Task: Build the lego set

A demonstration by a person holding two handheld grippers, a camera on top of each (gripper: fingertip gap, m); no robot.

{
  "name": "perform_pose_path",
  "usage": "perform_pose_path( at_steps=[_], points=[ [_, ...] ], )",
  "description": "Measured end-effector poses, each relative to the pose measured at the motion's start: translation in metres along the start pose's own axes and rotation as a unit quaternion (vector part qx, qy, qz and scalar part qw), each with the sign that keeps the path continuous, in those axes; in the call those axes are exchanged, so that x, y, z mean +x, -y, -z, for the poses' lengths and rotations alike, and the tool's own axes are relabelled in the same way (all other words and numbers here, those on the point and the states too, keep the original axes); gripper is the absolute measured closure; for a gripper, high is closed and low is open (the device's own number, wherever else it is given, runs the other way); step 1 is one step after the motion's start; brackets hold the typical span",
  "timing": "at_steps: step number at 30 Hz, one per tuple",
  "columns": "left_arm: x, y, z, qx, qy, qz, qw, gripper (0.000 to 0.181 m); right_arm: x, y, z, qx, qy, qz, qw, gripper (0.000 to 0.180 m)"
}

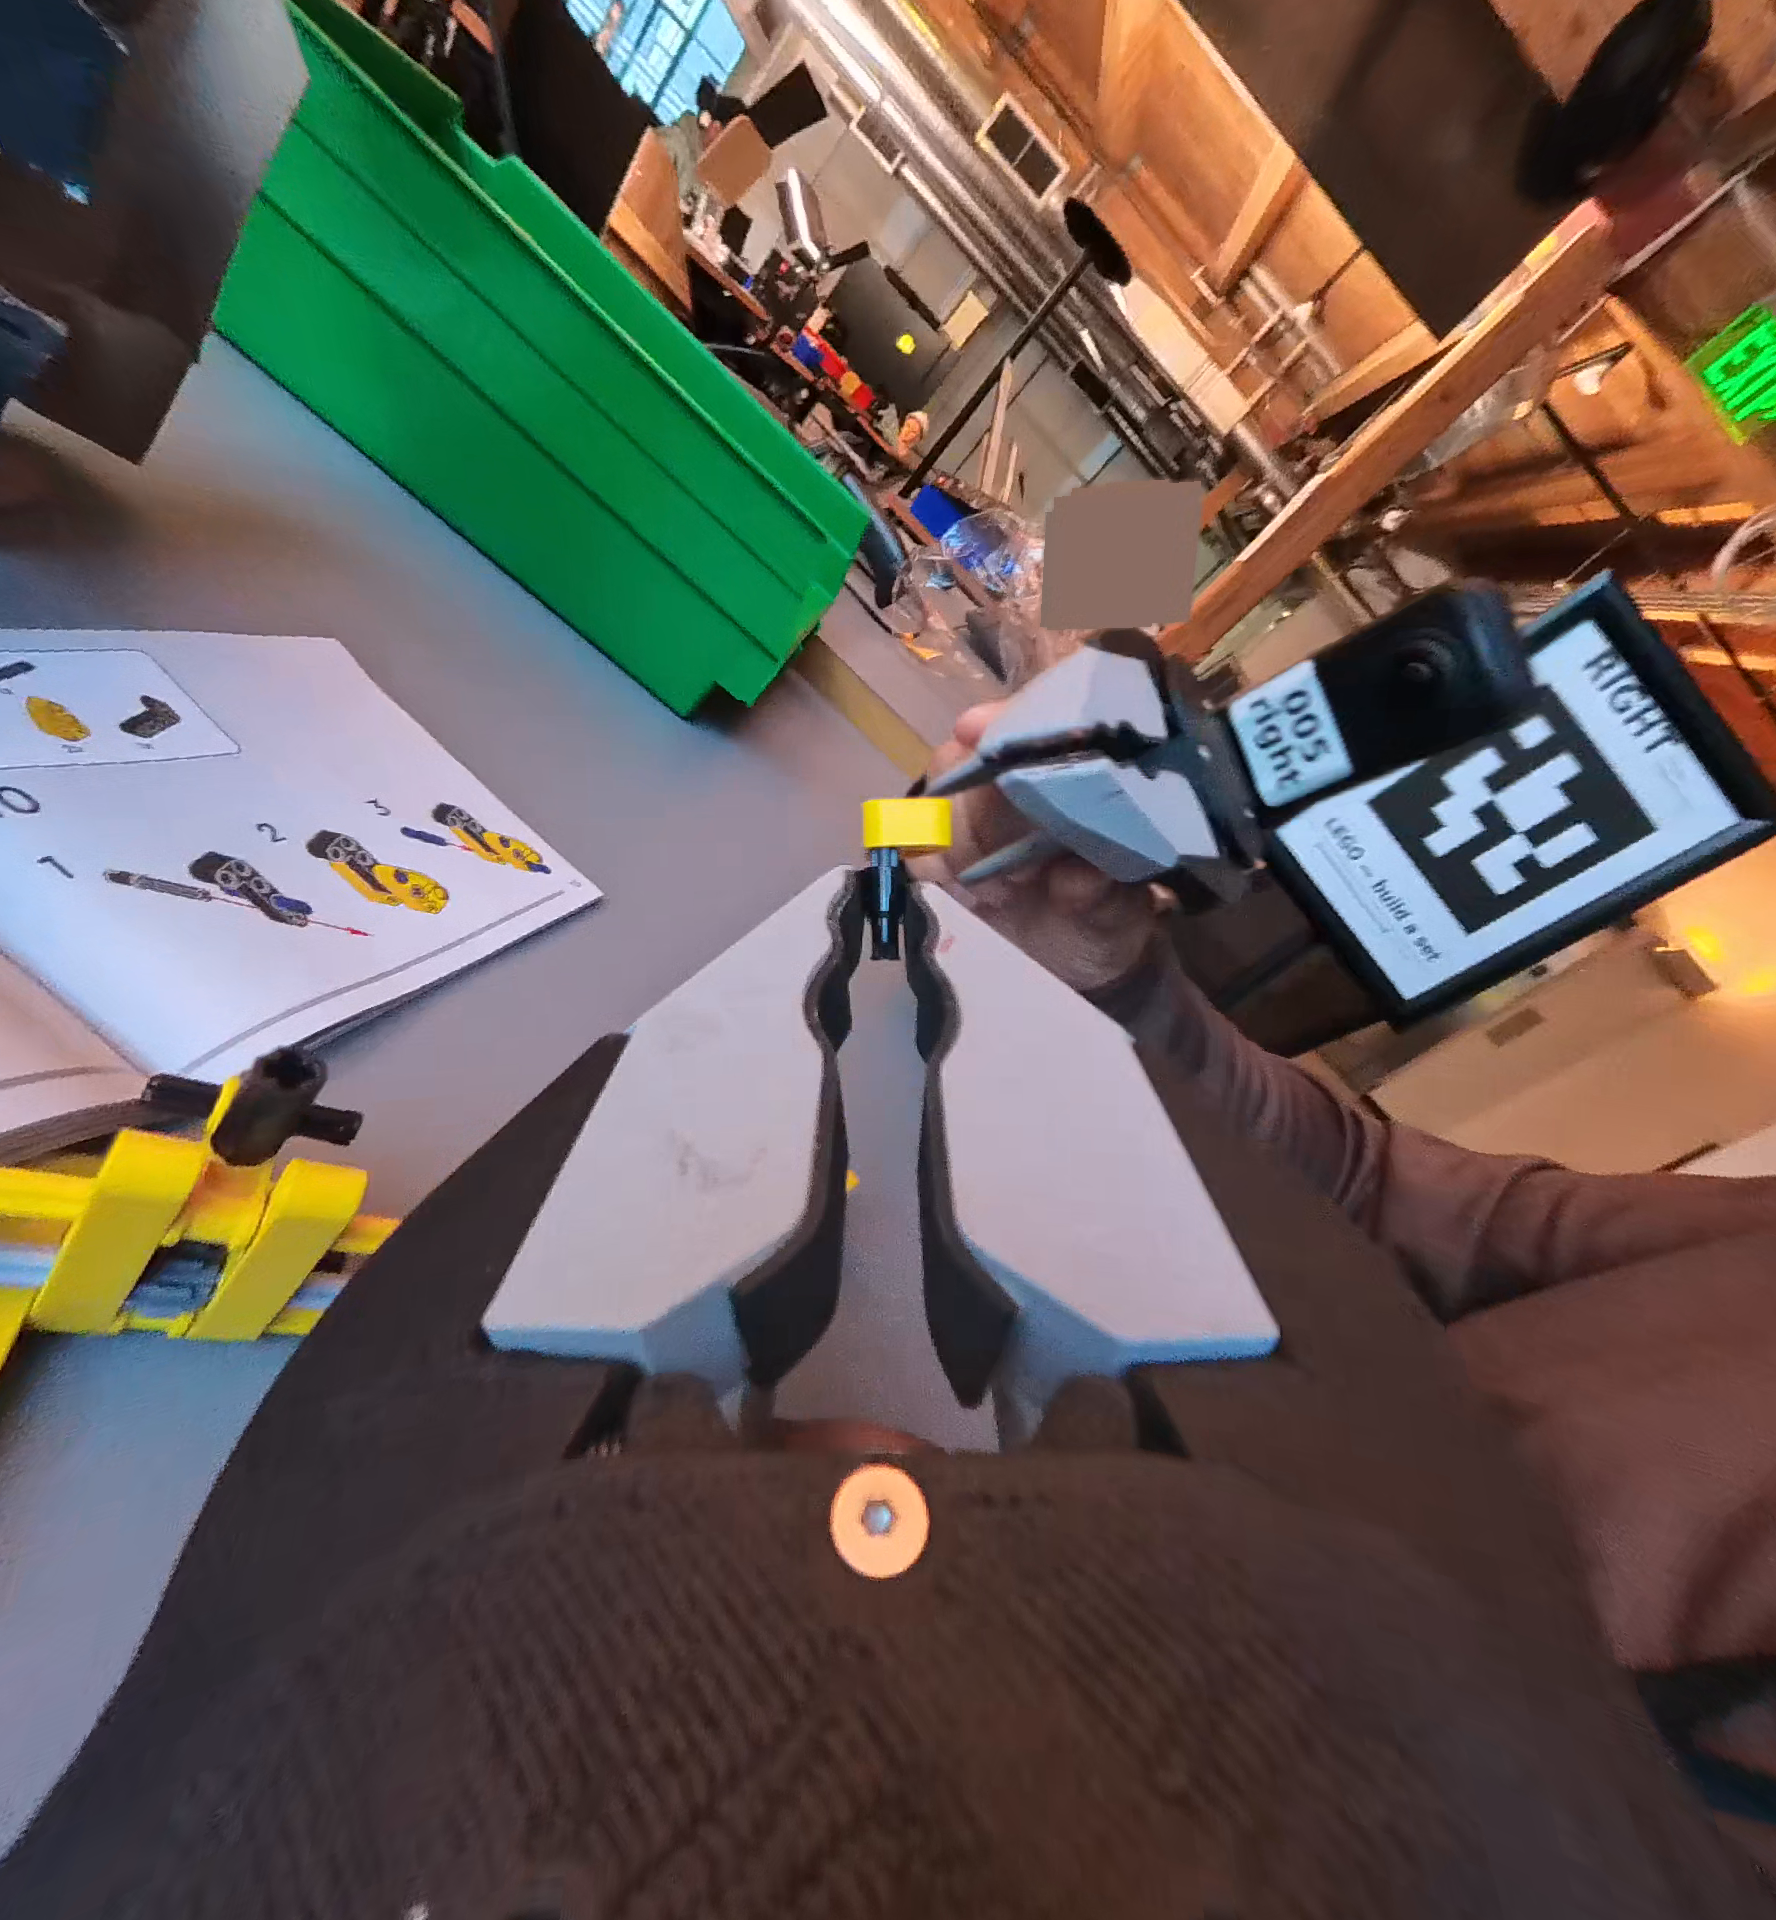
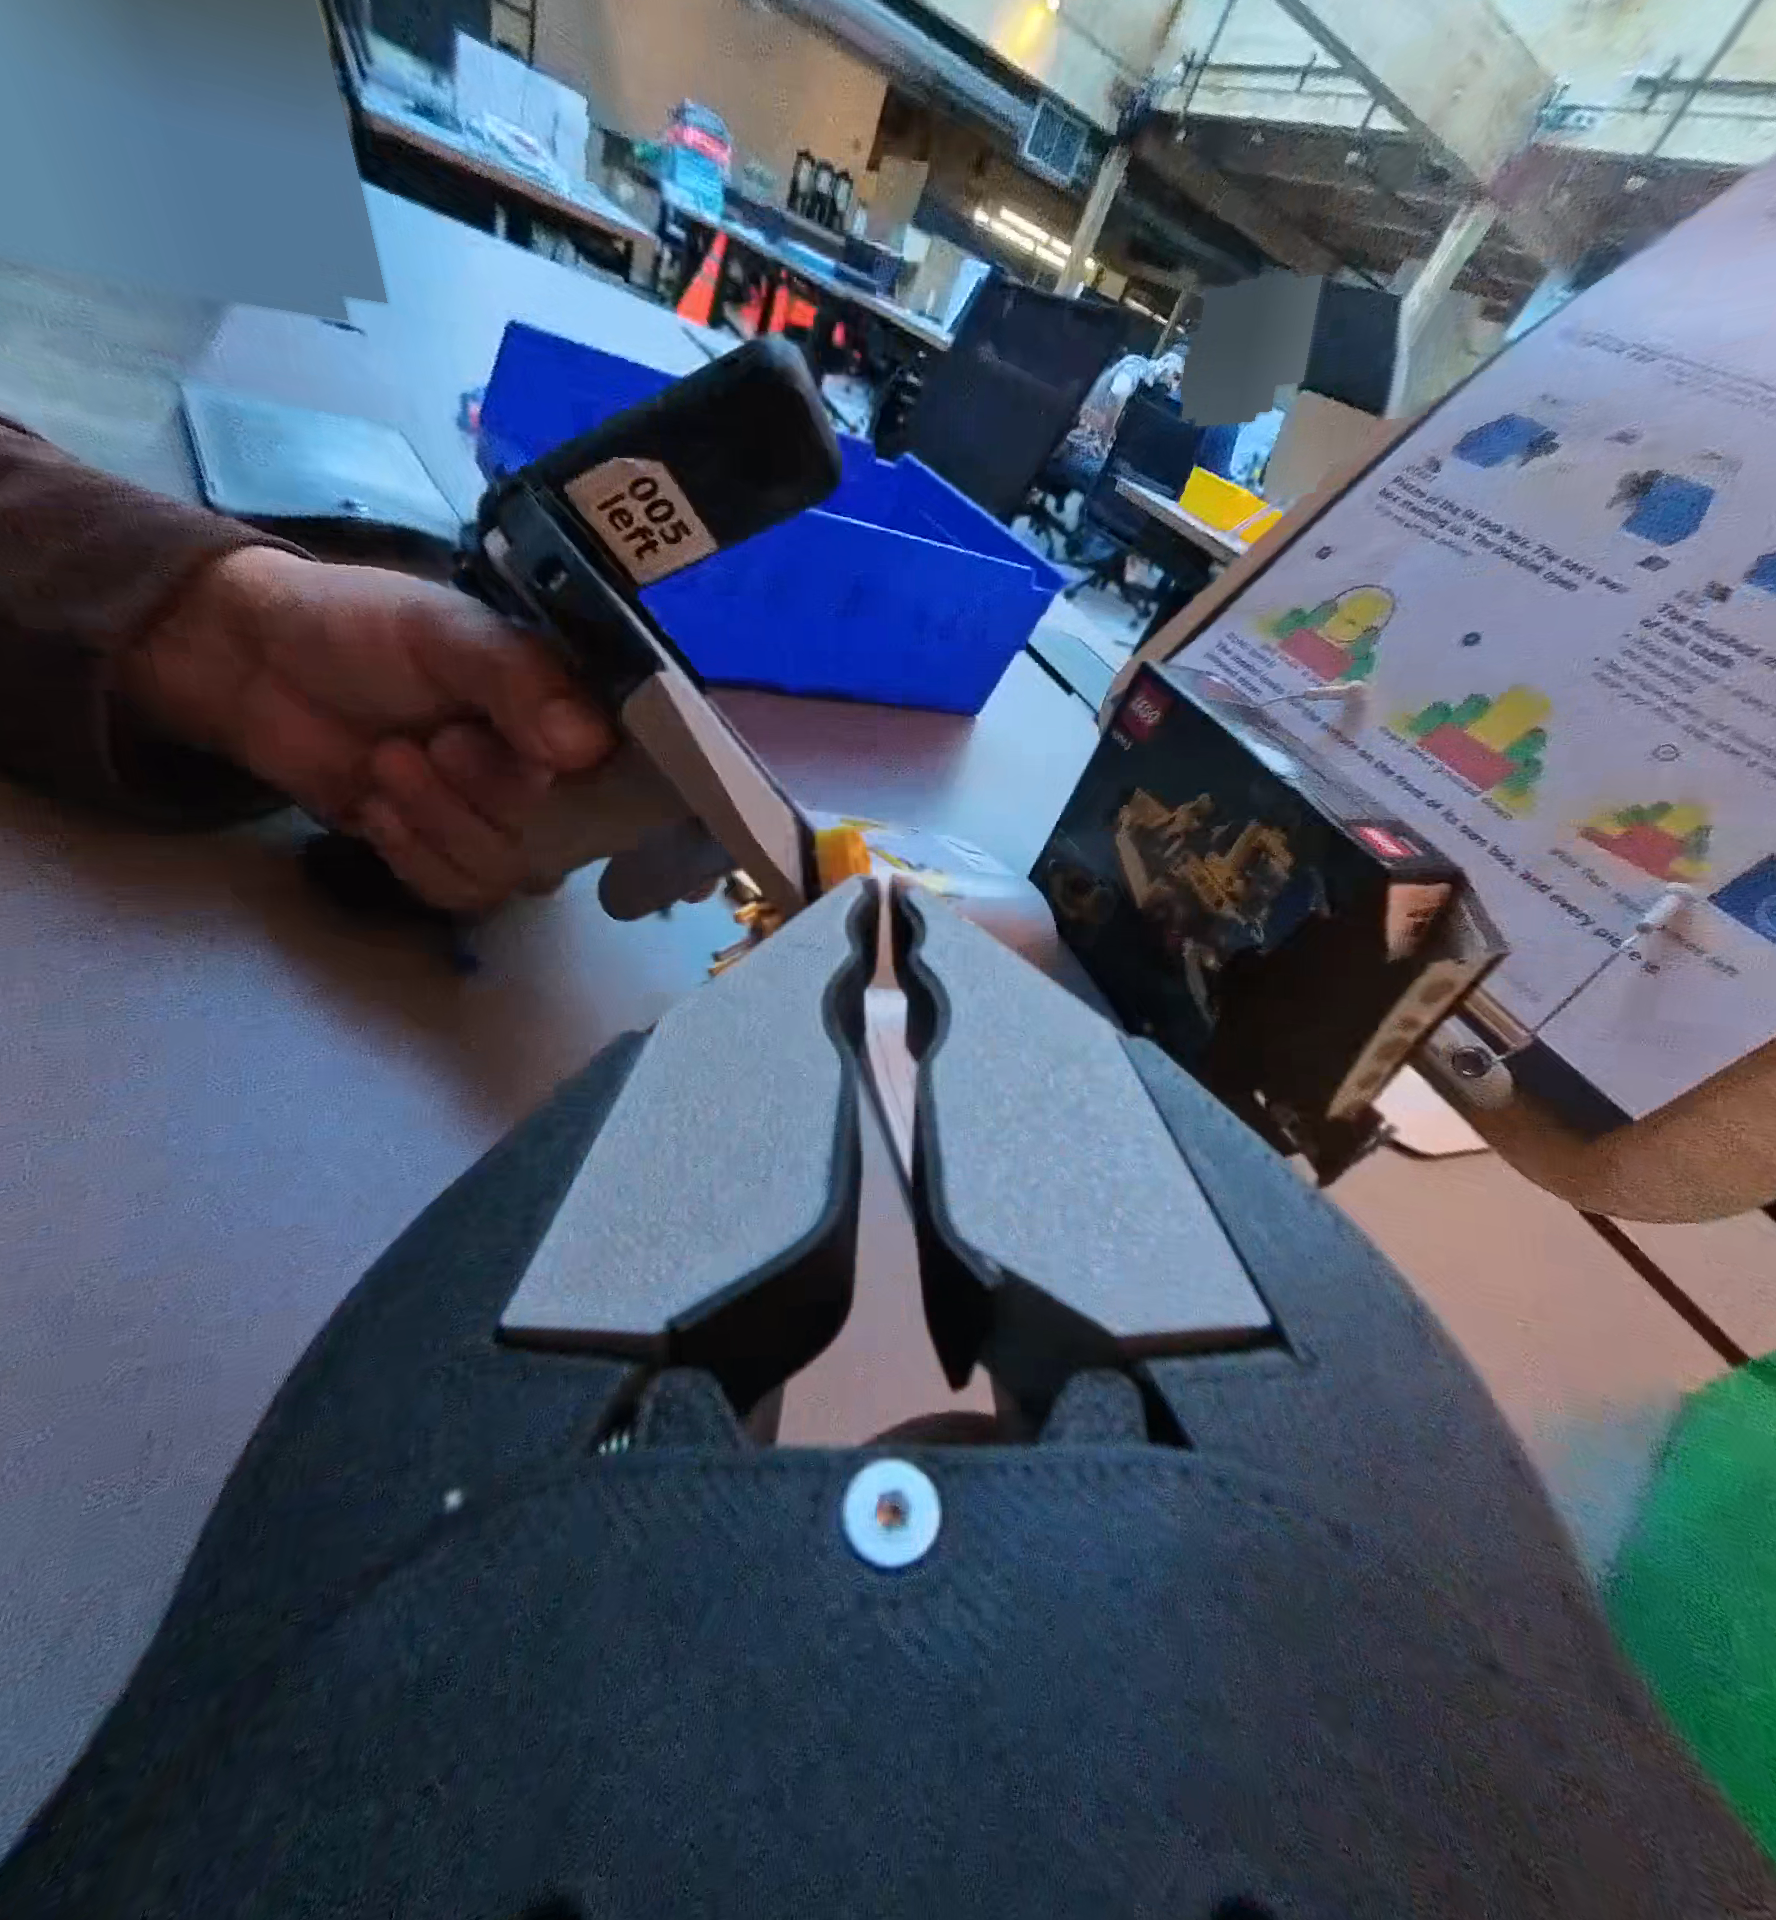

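1. The left gripper is closed narrowly on a small black peg, pinched at its tips, with a yellow piece fixed on the peg's far end, raised above the grey counter.
2. The right gripper has its tips nearly together with nothing visible between them; in the left wrist view it hovers just beside the yellow piece.
3. An open instruction booklet lies on the counter, near a stack of green bins.
4. A partly built yellow model sits just beside the booklet.
5. A dark set box stands by an instruction board.
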State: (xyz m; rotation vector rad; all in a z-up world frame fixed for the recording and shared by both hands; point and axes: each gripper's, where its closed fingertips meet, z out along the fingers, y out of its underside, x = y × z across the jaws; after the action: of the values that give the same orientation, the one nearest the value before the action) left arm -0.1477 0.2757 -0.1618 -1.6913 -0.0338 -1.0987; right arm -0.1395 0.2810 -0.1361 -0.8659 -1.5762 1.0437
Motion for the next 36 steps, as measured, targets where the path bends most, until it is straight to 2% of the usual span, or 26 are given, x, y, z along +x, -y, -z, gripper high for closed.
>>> perform_pose_path(
  at_steps=[2,4,5,7,12,14,17,19,24,28,33,36],
  points=[
    [0.003,-0.003,-0.001,-0.01,-0.013,0.002,1.0,0.176,0.001,-0.011,0.003,-0.02,0.023,-0.019,0.999,0.174],
    [0.008,-0.006,-0.004,-0.024,-0.023,-0.018,0.999,0.176,0.0,-0.028,-0.003,-0.045,0.057,-0.111,0.991,0.167],
    [0.011,-0.008,-0.005,-0.03,-0.026,-0.032,0.999,0.176,-0.005,-0.033,-0.007,-0.048,0.087,-0.17,0.98,0.157],
    [0.015,-0.01,-0.006,-0.04,-0.034,-0.047,0.998,0.176,-0.018,-0.026,-0.007,-0.02,0.157,-0.236,0.959,0.18],
    [0.011,-0.008,-0.002,-0.032,-0.024,-0.044,0.998,0.176,-0.02,-0.019,-0.006,0.002,0.167,-0.223,0.96,0.178],
    [0.01,-0.01,-0.003,-0.036,-0.027,-0.028,0.999,0.176,-0.018,-0.02,-0.007,-0.006,0.139,-0.187,0.972,0.169],
    [0.01,-0.011,-0.005,-0.036,-0.033,-0.005,0.999,0.176,-0.013,-0.02,-0.008,-0.019,0.075,-0.092,0.993,0.167],
    [0.009,-0.011,-0.005,-0.034,-0.033,0.008,0.999,0.176,-0.015,-0.019,-0.009,-0.022,0.062,-0.051,0.996,0.173],
    [0.011,-0.013,-0.005,-0.033,-0.045,0.031,0.998,0.176,-0.018,-0.018,-0.008,-0.02,0.054,-0.003,0.998,0.174],
    [0.004,-0.01,-0.004,-0.022,-0.022,0.036,0.999,0.176,-0.017,-0.021,-0.013,-0.051,-0.001,0.102,0.994,0.175],
    [-0.008,0.003,0.001,0.007,0.017,0.015,1.0,0.175,-0.005,-0.022,-0.026,-0.09,-0.082,0.16,0.98,0.175],
    [-0.008,0.012,0.003,0.039,0.008,0.035,0.999,0.175,0.001,-0.015,-0.03,-0.105,-0.142,0.187,0.966,0.177]
  ],
)
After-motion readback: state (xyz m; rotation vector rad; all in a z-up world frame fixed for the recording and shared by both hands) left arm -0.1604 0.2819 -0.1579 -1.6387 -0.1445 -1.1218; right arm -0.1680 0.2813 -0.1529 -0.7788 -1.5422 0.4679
